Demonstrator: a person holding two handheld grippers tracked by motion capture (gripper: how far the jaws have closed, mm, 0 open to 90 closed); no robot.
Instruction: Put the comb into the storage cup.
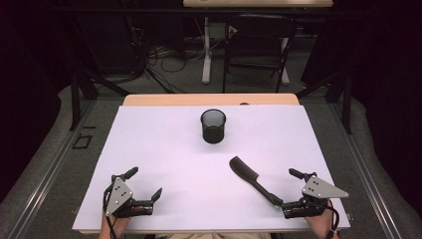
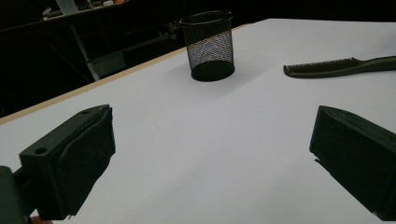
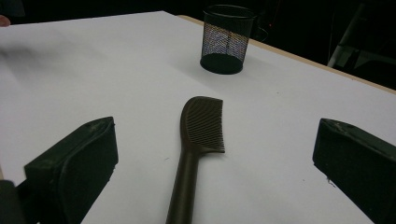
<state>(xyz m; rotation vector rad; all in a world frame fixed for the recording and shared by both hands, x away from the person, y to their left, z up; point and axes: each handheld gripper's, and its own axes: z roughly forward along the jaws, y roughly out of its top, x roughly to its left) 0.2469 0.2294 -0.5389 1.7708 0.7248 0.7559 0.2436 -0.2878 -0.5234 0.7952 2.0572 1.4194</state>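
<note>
- We read the work in hand as picking up the black comb (image 1: 251, 180) and carrying it to the mesh pen cup (image 1: 213, 126).
- The comb lies flat on the white counter (image 1: 164, 149), toothed end toward the cup, handle end toward the near right corner. The cup stands upright, well apart from the comb, near the far edge.
- The right gripper (image 1: 291, 189) has its jaws spread wide and holds nothing. In the right gripper view the comb handle (image 3: 184, 186) runs up between the two jaws, apart from both.
- The left gripper (image 1: 144, 183) rests at the near left of the counter, jaws also wide apart and empty, well away from the comb and cup.
- Risk: the comb is thin and lies flat. If we close the jaws too high, the pads will likely pass over the handle and miss.
- Risk: if one jaw meets the handle before the other, we expect the comb to slide or pivot on the smooth counter.
- Risk: a grip at the far end of the handle leaves the toothed end unsupported, so the comb may droop or twist.
- Risk: the cup looks light. A tilted comb striking its rim could tip it.
</note>
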